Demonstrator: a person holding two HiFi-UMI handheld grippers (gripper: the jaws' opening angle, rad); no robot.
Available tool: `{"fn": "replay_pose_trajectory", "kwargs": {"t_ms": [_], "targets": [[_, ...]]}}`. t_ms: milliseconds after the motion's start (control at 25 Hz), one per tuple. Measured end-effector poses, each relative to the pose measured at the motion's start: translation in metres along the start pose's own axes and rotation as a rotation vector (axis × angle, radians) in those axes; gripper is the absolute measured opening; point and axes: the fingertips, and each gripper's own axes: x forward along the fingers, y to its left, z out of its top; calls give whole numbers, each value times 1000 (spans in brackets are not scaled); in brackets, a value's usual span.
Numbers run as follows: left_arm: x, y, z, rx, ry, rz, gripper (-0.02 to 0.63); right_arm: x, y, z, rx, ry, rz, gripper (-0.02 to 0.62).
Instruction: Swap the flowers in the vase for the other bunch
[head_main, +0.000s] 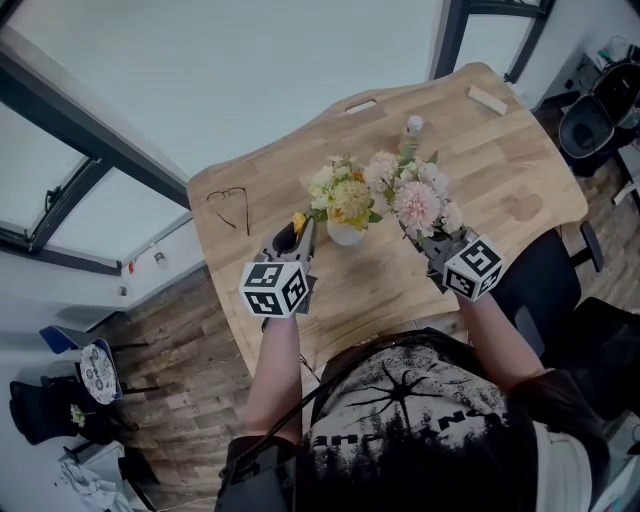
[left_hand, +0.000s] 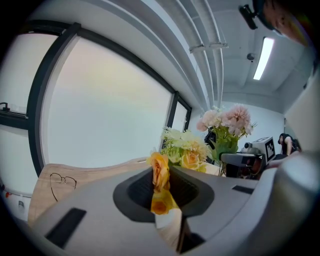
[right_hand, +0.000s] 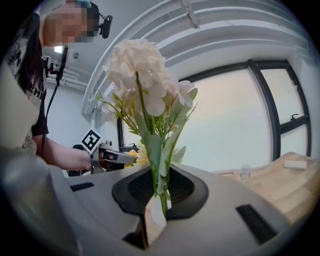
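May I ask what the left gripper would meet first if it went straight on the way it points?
Most likely the yellow-green bunch in the white vase, just beyond the left gripper and the orange flower it grips; depth is unclear.

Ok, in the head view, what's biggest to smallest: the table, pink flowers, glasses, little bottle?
table
pink flowers
glasses
little bottle
The right gripper holds the flowers, perhaps nearer the camera, so their place is unsure.

On the wooden bench (head_main: 500, 160), a white vase (head_main: 345, 236) held a yellow-and-cream bunch (head_main: 340, 195). Just beside it at 9 o'clock, the left gripper (head_main: 298, 232) held a yellow flower (head_main: 298, 220); at 3 o'clock the right gripper (head_main: 425, 240) gripped a pink bunch (head_main: 410, 195). Glasses (head_main: 230, 205) lay farther out at 9 o'clock
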Motion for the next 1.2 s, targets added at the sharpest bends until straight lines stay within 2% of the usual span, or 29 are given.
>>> {"fn": "replay_pose_trajectory", "kwargs": {"t_ms": [760, 1200], "targets": [[-6, -10, 55, 10, -117, -23, 74, -2, 2, 5, -7, -15, 3, 40], [-37, -16, 110, 12, -242, -37, 74, -2, 9, 18, -22, -42, 11, 40]]}}
